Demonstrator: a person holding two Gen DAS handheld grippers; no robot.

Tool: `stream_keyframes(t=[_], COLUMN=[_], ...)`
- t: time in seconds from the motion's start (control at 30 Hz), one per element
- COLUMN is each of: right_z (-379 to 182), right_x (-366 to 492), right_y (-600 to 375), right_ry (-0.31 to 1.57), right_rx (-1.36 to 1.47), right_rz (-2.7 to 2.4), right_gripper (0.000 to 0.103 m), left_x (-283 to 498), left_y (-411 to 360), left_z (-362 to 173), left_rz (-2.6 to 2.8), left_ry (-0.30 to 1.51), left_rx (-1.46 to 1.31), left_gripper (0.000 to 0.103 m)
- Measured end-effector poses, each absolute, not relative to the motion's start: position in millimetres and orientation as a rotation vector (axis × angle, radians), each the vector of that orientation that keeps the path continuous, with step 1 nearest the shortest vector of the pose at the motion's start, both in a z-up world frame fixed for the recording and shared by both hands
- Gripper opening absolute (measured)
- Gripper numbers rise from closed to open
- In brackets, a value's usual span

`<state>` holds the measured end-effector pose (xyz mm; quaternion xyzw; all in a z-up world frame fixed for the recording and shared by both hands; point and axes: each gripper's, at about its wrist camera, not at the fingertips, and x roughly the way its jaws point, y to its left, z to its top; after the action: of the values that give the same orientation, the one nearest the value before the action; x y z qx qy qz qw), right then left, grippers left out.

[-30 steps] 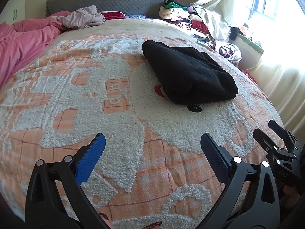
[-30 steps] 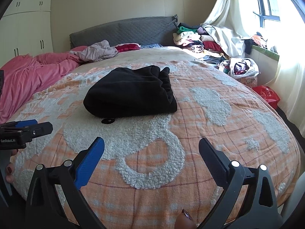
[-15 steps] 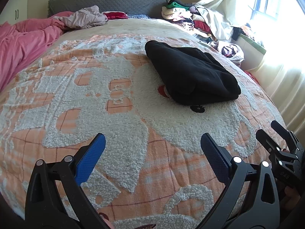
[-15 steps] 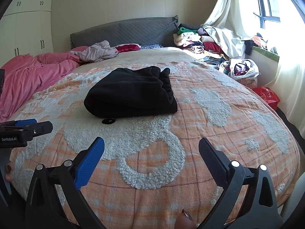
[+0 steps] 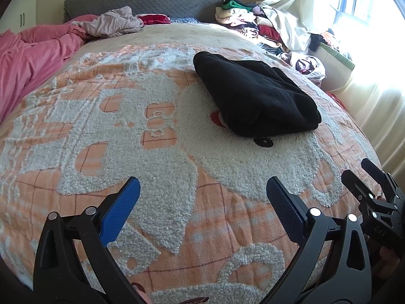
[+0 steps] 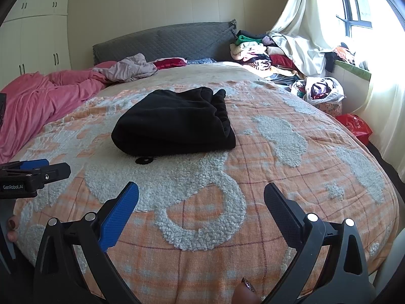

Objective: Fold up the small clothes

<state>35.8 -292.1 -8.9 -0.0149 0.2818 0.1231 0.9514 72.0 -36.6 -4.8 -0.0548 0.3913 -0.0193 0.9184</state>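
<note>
A black fleece garment [image 6: 174, 121], already folded into a compact bundle, lies near the middle of the orange-and-white tufted bedspread [image 6: 253, 172]. Both the left tool [image 5: 202, 210] and the right tool [image 6: 201, 210] hover well short of it, jaws spread wide and empty. This piece looks finished; a heap of unfolded mixed clothes [image 6: 258, 53] beside the headboard may be what is left.

The black garment [image 6: 174, 121] hides its own inner folds. The clothes pile [image 6: 255, 50] at upper right is too jumbled to separate. The pink quilt [image 5: 30, 58] runs off the left edge.
</note>
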Motion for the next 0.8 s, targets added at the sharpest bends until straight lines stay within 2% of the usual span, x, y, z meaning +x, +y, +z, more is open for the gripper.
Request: stream_keyframes(t=[0.8], right_z=[-9.7], right_x=[34.9], right_y=[-296.0], right_ry=[0.567], right_rx=[-0.030], right_rz=[0.218], right_gripper=[0.099], left_x=[72.3], left_y=[-39.5], left_z=[-8.4], left_rz=[-0.054], left_ry=[0.822], left_rx=[-0.093], left_gripper=[0.094])
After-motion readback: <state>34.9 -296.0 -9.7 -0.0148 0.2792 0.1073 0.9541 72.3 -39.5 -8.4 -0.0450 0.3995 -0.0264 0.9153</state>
